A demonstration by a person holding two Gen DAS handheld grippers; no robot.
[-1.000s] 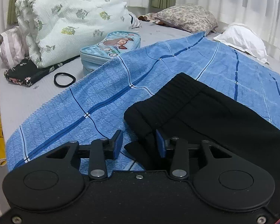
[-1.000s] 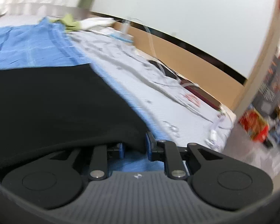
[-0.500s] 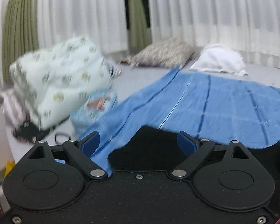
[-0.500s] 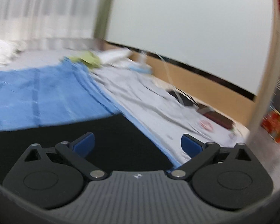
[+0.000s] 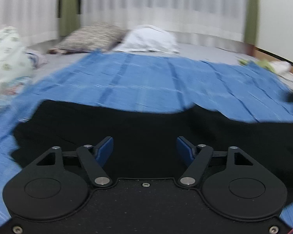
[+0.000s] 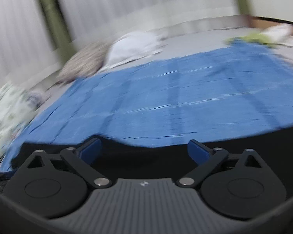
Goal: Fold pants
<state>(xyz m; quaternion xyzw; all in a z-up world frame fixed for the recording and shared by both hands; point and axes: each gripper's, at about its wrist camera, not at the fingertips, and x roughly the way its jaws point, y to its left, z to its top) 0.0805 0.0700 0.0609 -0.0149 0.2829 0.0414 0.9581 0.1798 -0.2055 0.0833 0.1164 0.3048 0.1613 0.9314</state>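
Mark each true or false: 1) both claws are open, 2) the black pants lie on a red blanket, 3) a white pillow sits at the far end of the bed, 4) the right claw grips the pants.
1) True: the left claw and the right claw stand open, nothing pinched.
2) False: the black pants lie on a blue striped blanket.
3) True: the white pillow lies there, beside a patterned pillow.
4) False: its pads touch nothing.

Bare blue blanket (image 5: 146,81) beyond pants (image 5: 146,128)
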